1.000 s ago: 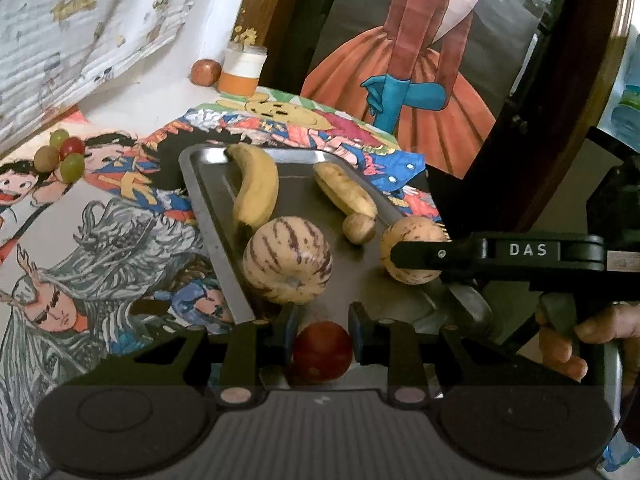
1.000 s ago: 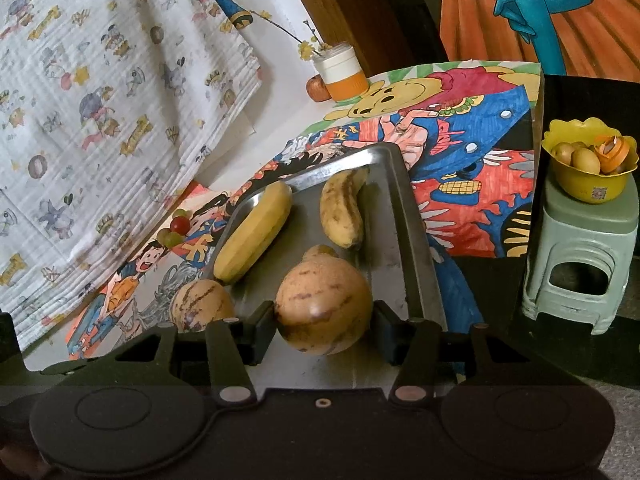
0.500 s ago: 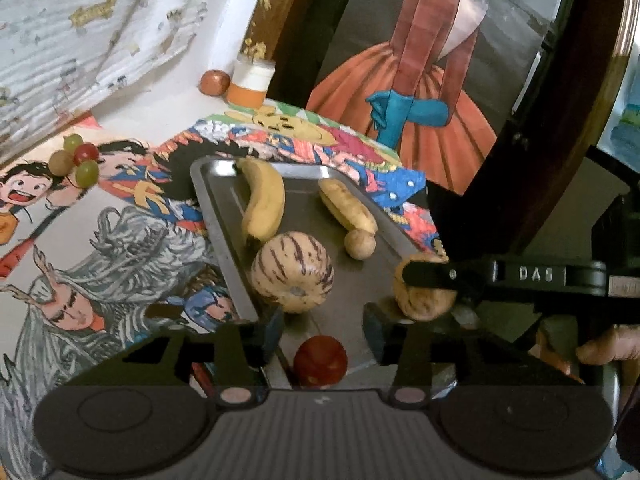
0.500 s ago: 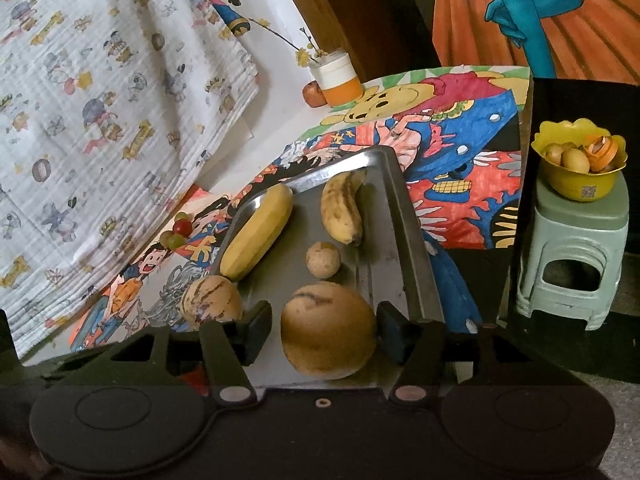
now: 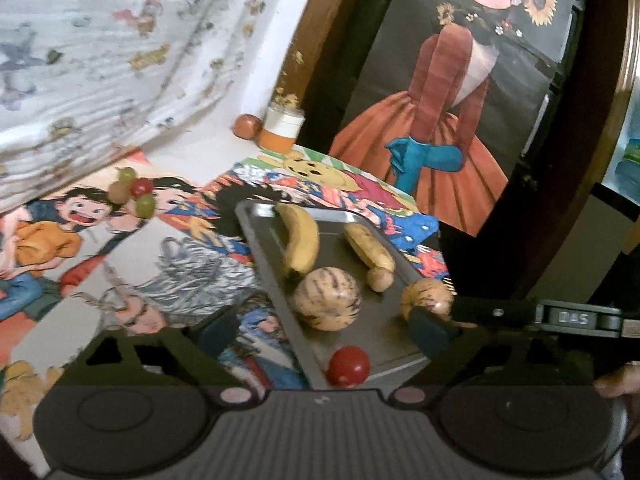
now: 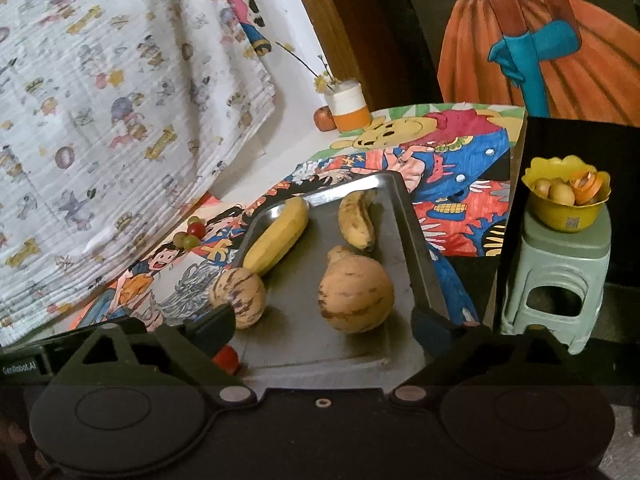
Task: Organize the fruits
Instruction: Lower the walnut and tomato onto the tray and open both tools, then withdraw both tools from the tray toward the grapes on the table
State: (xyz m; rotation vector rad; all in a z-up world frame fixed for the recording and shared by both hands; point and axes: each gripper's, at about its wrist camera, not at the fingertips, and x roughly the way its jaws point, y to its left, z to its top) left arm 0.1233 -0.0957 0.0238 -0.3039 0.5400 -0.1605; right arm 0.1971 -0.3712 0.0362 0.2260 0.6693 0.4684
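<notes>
Left claw: my left claw (image 5: 322,326) hangs with its fingers spread wide and nothing between them, low over the near end of the tray.
Right claw: my right claw (image 6: 322,322) is spread wide too, gripping nothing, its fingers either side of the tray's near end; in the left view its arm reaches in from the right with a finger just in front of one melon.
Tray: the metal tray (image 5: 264,258) lies on a cartoon-print cloth (image 5: 120,264), and all the fruit I name next rests on it.
Tomato: a red tomato (image 5: 348,365) sits at the near edge of the tray, between and a little ahead of my left fingers, free of both.
Striped melon: the striped melon (image 5: 327,298) sits by the tray's left rim, just behind the tomato, against the tip of a banana.
Second melon: a plainer tan melon (image 6: 355,294) sits in the middle of the tray's near half, ahead of my right fingers and touching neither.
Bananas: a yellow banana (image 5: 298,242) and a spotted, browner one (image 5: 368,248) lie at the far end, apart from each other.
Small fruit: a small brown fruit (image 5: 380,279) lies at the near tip of the spotted banana.
Grapes: a few grapes (image 5: 132,192) lie on the cloth, well left of the tray.
Cup: an orange-and-white cup (image 6: 347,106) stands at the far wall with a small reddish fruit (image 6: 323,118) beside it.
Bowl: a yellow bowl (image 6: 566,214) of fruit sits on a pale green stool (image 6: 560,280) to the right of the table.
</notes>
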